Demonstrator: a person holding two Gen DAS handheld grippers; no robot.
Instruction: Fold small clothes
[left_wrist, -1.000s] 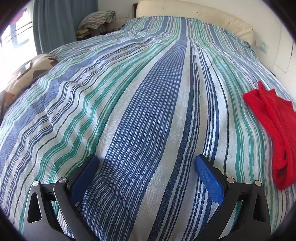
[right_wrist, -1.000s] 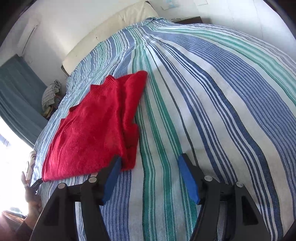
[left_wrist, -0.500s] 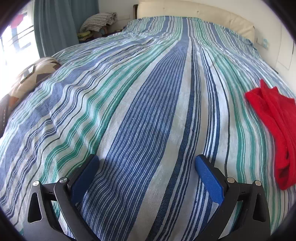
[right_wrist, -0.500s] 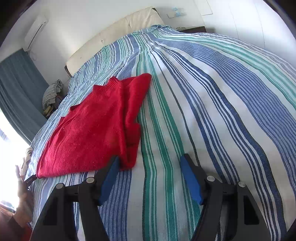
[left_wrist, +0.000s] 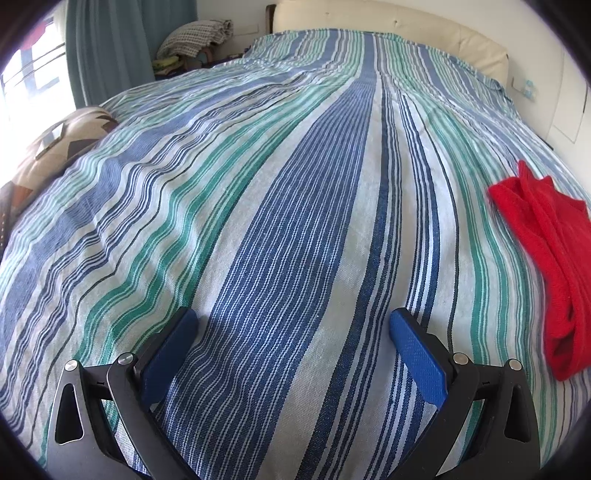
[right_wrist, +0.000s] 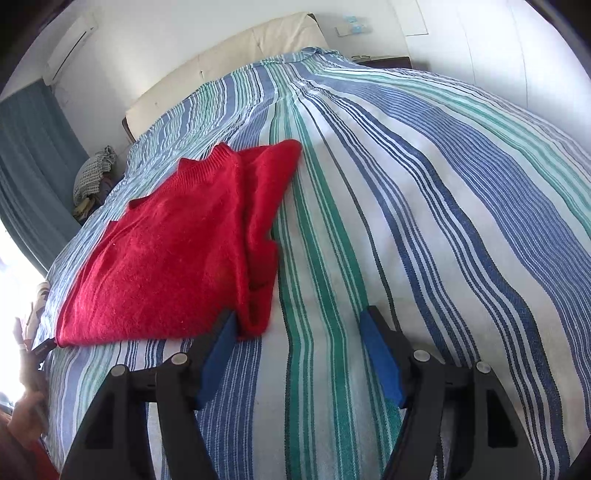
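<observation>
The red sweater (right_wrist: 173, 254) lies flat on the striped bedspread (right_wrist: 424, 206), one side already turned in over the body so a thick doubled edge runs down its right flank. Its long axis runs from the ribbed collar, far up toward the headboard (right_wrist: 221, 62), down to the hem near the foot of the bed — and that hem corner is the spot to watch. In the right wrist view the folded bottom corner sits just in front of the tip of the left finger of the right gripper (right_wrist: 297, 332), close to it though not between the fingers; whether cloth and pad touch is hard to say. So the sweater lies ahead and to the left of that gripper, which is plainly the nearer one.

The right gripper is spread wide, nothing between its blue pads (right_wrist: 380, 358), held low over the cover and pointing up the bed along the stripes. I judge a small shift leftward would bring that corner inside the gap.

Over to the left gripper (left_wrist: 291, 332) — also wide apart and empty, low over bare stripes, aimed up the bed. From its view the sweater (left_wrist: 550, 273) shows at the far right edge, well apart from its fingers, so that hand has ground to cover before it can help.

Beyond, a patterned cushion (left_wrist: 55, 144) sits at the left bed edge, and a teal curtain (left_wrist: 114, 44) hangs by the window.
</observation>
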